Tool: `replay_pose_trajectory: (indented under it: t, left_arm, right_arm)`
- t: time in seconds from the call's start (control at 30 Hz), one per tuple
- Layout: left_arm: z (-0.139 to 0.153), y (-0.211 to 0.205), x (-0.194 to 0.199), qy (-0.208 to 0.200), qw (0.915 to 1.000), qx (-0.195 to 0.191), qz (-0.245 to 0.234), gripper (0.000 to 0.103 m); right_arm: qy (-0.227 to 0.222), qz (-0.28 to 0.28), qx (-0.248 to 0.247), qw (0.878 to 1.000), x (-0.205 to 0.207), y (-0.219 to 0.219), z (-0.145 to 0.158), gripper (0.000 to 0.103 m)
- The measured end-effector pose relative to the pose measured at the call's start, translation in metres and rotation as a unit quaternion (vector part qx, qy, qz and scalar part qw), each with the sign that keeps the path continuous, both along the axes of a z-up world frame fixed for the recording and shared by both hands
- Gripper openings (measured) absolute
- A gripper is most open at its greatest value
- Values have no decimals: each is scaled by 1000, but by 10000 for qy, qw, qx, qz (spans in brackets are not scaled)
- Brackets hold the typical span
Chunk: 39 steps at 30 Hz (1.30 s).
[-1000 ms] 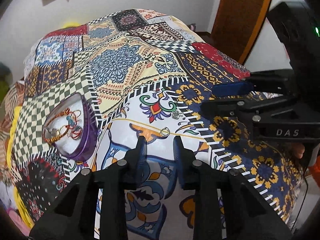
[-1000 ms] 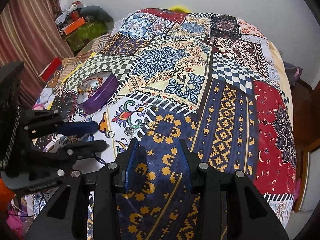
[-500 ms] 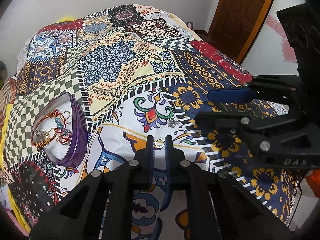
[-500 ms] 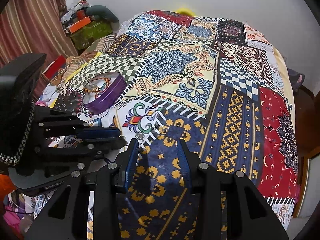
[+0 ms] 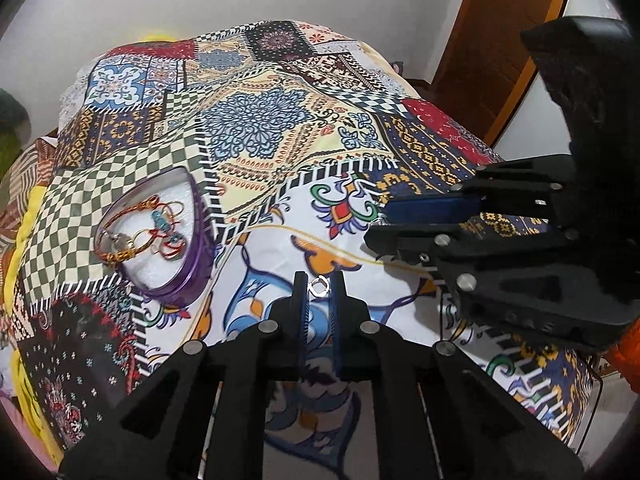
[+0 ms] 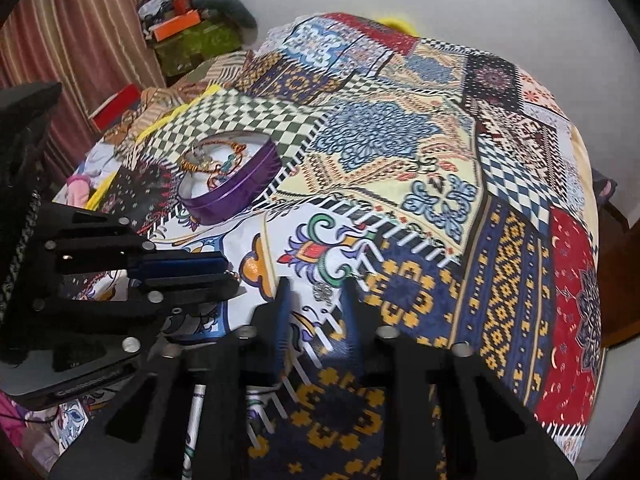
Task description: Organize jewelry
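My left gripper (image 5: 319, 286) is shut on a small silver ring (image 5: 320, 286) and holds it just above the patterned bedspread. A purple heart-shaped tin (image 5: 160, 236) with several bracelets inside lies to its left; it also shows in the right wrist view (image 6: 232, 184). My right gripper (image 6: 314, 294) is open, its fingers on either side of a small silver jewelry piece (image 6: 324, 291) on the bedspread. The right gripper (image 5: 424, 220) shows at the right of the left wrist view, and the left gripper (image 6: 224, 276) at the left of the right wrist view.
The patchwork bedspread (image 5: 280, 128) covers the whole bed. A wooden door (image 5: 500, 40) stands at the back right. Boxes and clutter (image 6: 188, 32) sit beside a striped curtain (image 6: 60, 40) to the left of the bed.
My left gripper closed on the ring and lifted it slightly. My right gripper moved left and down toward the silver piece, staying open.
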State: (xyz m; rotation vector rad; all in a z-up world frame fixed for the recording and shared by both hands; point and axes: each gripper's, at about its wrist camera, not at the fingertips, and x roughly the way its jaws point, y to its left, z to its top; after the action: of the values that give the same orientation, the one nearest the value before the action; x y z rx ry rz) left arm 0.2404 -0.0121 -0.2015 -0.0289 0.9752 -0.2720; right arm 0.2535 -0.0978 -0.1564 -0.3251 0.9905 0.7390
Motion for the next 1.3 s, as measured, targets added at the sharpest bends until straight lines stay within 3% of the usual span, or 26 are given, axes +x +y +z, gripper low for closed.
replay_pose_trajectory:
  t: [0.07, 0.13, 0.37, 0.9, 1.3]
  left_arm:
    - [1, 2, -2, -25, 10000, 2, 18, 8]
    - [2, 5, -4, -49, 10000, -14, 44, 8]
    - [11, 11, -9, -160, 9997, -78, 149, 8]
    - [58, 39, -29, -684, 9964, -149, 488, 8]
    - [76, 78, -35, -932, 9915, -152, 896, 8]
  right_arm:
    - [25, -7, -89, 10000, 1, 4, -4, 18]
    - [-57, -75, -173, 9998, 1, 6, -6, 11]
    - [-193, -148, -168, 9996, -2, 4, 1, 9]
    - [-738, -311, 358, 9961, -18, 0, 69, 9]
    - [-920, -172, 710, 9931, -18, 22, 92, 10]
